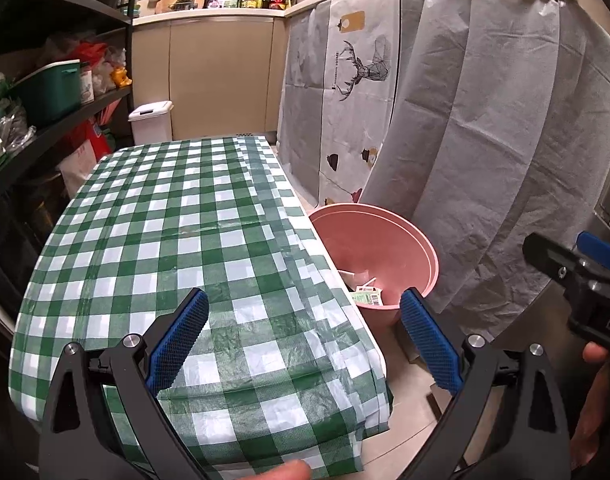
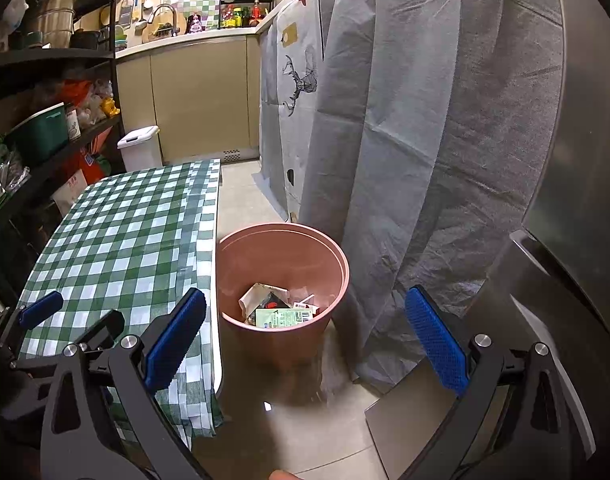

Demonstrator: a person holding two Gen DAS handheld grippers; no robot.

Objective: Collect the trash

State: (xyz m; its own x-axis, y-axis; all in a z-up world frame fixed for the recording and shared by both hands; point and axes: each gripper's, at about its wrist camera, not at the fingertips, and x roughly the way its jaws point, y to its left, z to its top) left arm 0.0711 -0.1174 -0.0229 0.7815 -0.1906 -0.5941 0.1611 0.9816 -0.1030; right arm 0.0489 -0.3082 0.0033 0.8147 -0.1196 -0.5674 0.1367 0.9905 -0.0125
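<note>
A checked tablecloth [image 1: 177, 248] fills the left of frame. Lower centre, a pink bin [image 2: 283, 276] holds light, crumpled paper trash [image 2: 279, 308], best pinched by an edge. Left gripper [image 1: 303, 338] and right gripper [image 2: 305, 340] are spread, empty.

Checked tablecloth [image 1: 165, 240] on table; grey drape [image 2: 425, 120]; white bin [image 1: 151, 120] by cabinets.

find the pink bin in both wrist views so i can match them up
Left wrist: pink bin lower right of centre, partly hidden behind the checked table's edge.
Right wrist: pink bin centre, whole rim visible, trash inside.
Shared landmark: white lidded bin beyond the table's far end.
</note>
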